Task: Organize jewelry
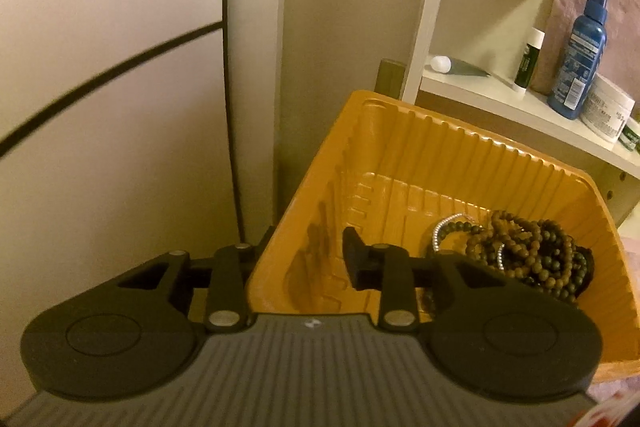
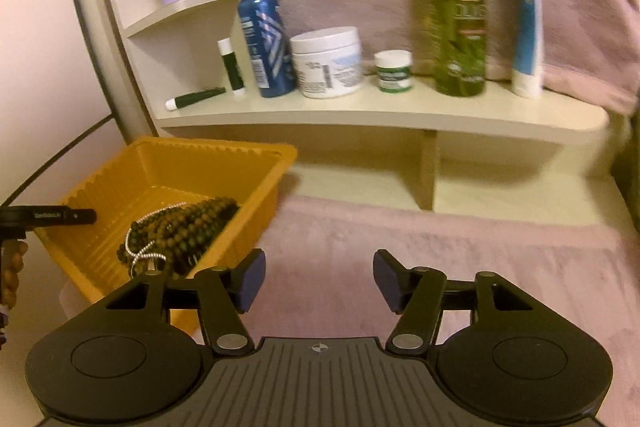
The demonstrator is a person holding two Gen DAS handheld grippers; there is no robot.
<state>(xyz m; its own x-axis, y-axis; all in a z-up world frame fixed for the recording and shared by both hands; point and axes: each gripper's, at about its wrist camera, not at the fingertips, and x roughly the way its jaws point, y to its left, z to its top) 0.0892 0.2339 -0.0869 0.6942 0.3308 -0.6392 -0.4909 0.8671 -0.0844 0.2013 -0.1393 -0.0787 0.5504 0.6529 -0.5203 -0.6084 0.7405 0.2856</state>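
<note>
Only rightward: green spray bottle [image 2: 456, 7].

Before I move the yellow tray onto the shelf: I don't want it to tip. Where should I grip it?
Grip the yellow tray by its flat rim on the near-right side, coming in from the open pink cloth. That lip is thin enough for the jaws, and the bead bracelets lie heaped by that wall, so the weight would probably sit close to the grip.

Dim, warm yellowish indoor light fills both views, with soft shadows, strong fisheye bending and dark corners at the edges, and motion blur smearing the far right.
</note>
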